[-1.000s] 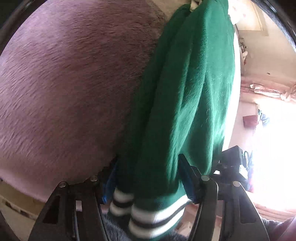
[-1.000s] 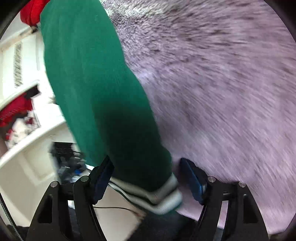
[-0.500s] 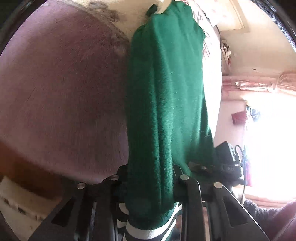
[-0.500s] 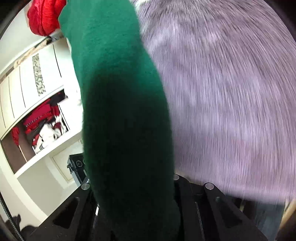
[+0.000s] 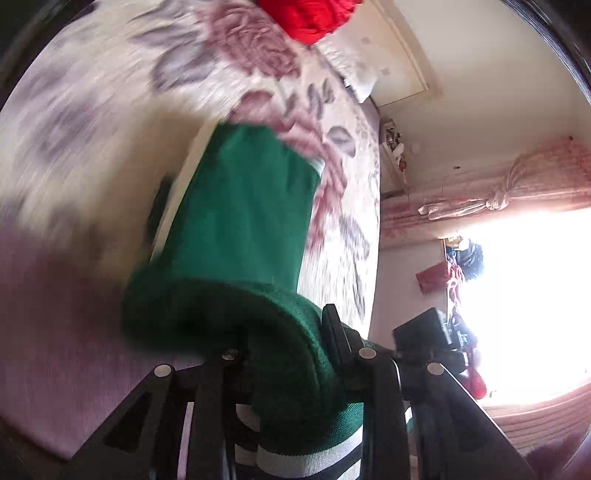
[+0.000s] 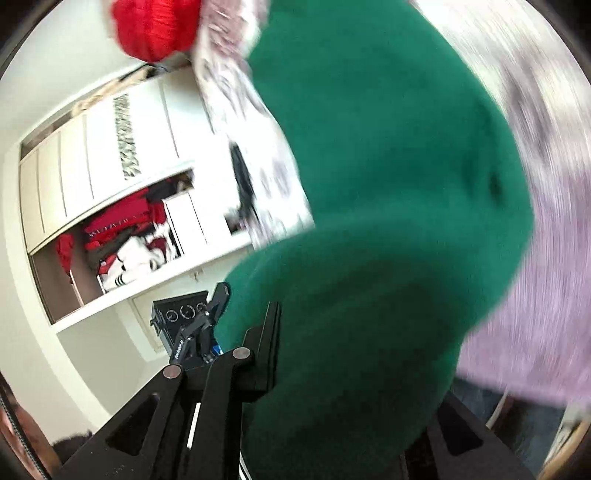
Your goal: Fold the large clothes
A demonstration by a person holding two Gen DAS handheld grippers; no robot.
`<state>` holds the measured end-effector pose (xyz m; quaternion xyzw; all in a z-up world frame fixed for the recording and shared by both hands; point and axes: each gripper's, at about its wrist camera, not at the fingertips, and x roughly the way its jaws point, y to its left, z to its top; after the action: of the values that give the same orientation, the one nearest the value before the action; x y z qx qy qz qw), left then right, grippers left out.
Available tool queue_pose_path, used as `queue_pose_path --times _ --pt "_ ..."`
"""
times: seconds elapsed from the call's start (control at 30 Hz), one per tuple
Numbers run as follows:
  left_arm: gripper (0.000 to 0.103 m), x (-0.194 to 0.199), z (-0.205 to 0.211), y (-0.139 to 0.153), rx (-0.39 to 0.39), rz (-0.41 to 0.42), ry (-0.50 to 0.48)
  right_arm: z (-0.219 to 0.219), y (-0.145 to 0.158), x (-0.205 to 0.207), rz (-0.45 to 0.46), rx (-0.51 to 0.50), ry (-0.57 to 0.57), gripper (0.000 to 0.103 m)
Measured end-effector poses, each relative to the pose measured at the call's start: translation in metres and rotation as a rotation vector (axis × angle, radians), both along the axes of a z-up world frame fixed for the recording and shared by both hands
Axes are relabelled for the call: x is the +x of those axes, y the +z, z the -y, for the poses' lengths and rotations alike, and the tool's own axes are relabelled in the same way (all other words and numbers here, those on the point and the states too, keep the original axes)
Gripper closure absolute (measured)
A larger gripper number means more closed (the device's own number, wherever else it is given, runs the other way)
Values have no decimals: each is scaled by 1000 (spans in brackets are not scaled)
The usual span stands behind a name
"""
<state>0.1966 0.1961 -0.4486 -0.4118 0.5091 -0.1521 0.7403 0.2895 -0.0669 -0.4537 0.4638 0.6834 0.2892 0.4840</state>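
From the left wrist camera, the left gripper [image 5: 284,350] is clamped on the green sweater [image 5: 243,236] — its black fingers [image 5: 334,332] pinch a thick bunched fold, with the striped white-and-dark cuff [image 5: 310,458] hanging below the grip. The sweater runs up and away from the gripper across the bed [image 5: 110,122], over a flowered cover that turns to a plain mauve blanket [image 5: 66,332] nearer the gripper. A red garment [image 5: 310,14] lies at the far end of the bed beyond the sweater. To the right of the bed a pink curtain [image 5: 498,199] is tied back beside a bright window [image 5: 528,295].

From the right wrist camera, the right gripper [image 6: 351,369] also grips the sweater [image 6: 388,184] — green cloth swells over the jaws and hides the right-hand finger, so only the left-hand finger [image 6: 267,339] shows, pressed against the fabric. The sweater fills the middle of the view above the bed [image 6: 554,258]. Left of the sweater stands a white wardrobe [image 6: 92,155], with red and white clothes [image 6: 122,236] on an open shelf.
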Motion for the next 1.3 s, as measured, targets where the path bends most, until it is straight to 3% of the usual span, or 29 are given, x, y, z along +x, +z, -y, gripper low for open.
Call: queue_pose_path --times 0.17,0.27,0.37,0.5,0.6,0.63,0.67,0.73,0.83,0.93,1.07,1.2,1.3 --pt "79 132 23 -46 63 -32 -51 -16 -32 148 28 -89 -46 88" --pt "79 184 32 -94 80 -145 -103 -28 -73 212 -42 -153 -40 87" --pt "79 206 22 -129 29 -295 -117 -33 -109 224 -131 -186 -9 85" --pt "77 202 12 -113 -20 -298 -102 -35 -112 229 -158 -157 13 82" --pt "73 205 6 -104 -59 -283 -86 -36 -101 228 -135 -93 5 71" --pt "56 208 5 -102 -84 -277 -86 -33 -101 226 -135 -85 5 67" --pt "31 214 6 -98 -103 -266 -81 -35 -100 231 -138 -75 4 65" --pt "12 226 4 -86 -76 -227 -57 -39 -99 231 -153 -55 -8 45" --pt "11 243 -1 -77 -54 -211 -39 -39 -95 237 -154 -7 -46 16" --pt "11 253 5 -70 25 -175 -54 -35 -89 239 -129 -39 -40 16" --pt "11 253 17 -60 211 -97 -62 -33 -89 238 -51 -130 28 16" --pt "11 250 23 -51 338 -40 -15 -33 -96 245 -88 -37 20 14" --pt "11 244 22 -43 360 -27 25 -23 -84 255 -58 -25 -6 14"
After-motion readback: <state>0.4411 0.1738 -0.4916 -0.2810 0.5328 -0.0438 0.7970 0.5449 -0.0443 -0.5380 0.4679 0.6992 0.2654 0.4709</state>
